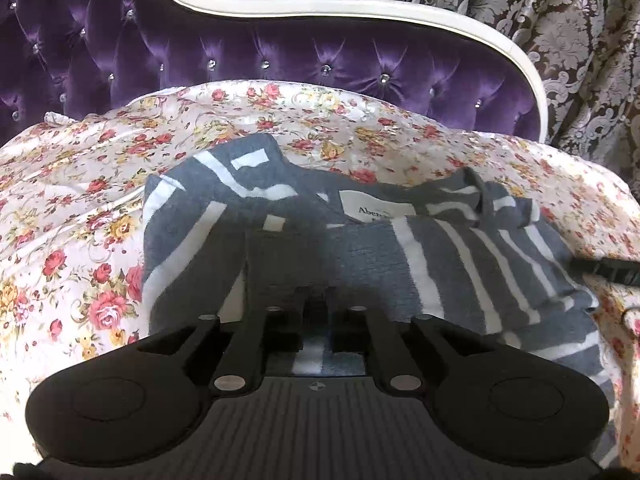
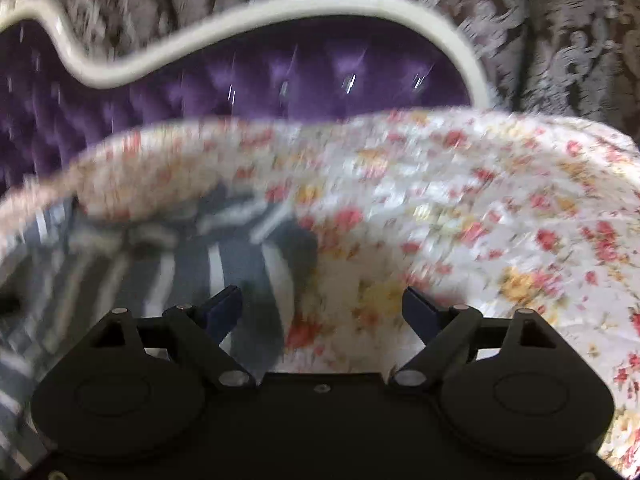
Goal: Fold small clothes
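A grey and white striped garment (image 1: 440,264) lies crumpled on the floral bedspread (image 1: 80,208), its white neck label (image 1: 372,210) showing. My left gripper (image 1: 316,300) is shut on the striped garment's near edge, and the cloth drapes over its fingertips and hides them. In the blurred right wrist view, my right gripper (image 2: 322,308) is open and empty, its fingers (image 2: 224,306) spread wide over the garment's right edge (image 2: 240,264) and the bedspread (image 2: 480,220). The right gripper's dark finger also shows at the right edge of the left wrist view (image 1: 608,270).
A purple tufted headboard (image 1: 280,56) with a white curved frame (image 1: 360,10) stands behind the bed. A patterned damask curtain (image 1: 580,40) hangs behind and to the right of it.
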{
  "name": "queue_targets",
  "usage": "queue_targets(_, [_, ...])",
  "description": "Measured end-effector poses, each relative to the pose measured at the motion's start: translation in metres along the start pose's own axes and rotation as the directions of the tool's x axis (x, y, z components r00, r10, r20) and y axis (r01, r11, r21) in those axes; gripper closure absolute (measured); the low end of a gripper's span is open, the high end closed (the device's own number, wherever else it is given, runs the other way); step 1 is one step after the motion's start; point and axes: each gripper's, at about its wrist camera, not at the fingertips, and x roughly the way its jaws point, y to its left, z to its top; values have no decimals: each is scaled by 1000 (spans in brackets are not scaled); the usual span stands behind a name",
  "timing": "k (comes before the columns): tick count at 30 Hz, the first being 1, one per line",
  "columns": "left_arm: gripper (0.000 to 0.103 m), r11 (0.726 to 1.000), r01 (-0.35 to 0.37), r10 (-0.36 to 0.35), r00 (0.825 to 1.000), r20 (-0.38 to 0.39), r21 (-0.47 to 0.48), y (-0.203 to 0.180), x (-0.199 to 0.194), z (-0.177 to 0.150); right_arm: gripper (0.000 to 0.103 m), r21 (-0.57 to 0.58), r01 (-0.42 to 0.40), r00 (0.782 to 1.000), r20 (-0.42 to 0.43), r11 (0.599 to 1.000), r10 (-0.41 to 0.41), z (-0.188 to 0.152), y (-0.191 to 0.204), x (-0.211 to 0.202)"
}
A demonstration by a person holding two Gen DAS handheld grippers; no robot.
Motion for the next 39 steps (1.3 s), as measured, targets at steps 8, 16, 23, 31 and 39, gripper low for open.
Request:
queue_targets(8, [83,1000,-23,23,1000,4,14,-2,0,-3,8,-5,17,999,35,1000,-16,-4,-11,-20])
queue_targets(16, [62,995,-86,86,996,3,49,-7,-1,-4,6,-153,-30,996,-88,988,17,-24,3,-20])
queue_targets(23, [36,996,-48,49,999,2,-70,15,-27,-12,6,-16,-61,998,15,998,61,-19,-24,-47])
queue_targets(31, [23,996,-43,43,999,-6,-72,24,-90,-49,5,89,-175,980,110,981,165,-20,-30,-64])
queue_targets(39, [18,998,-11,10,1000,-26,-61,26,-142,-97,5,89,-289,951,141,953,275,-56,-5,-118])
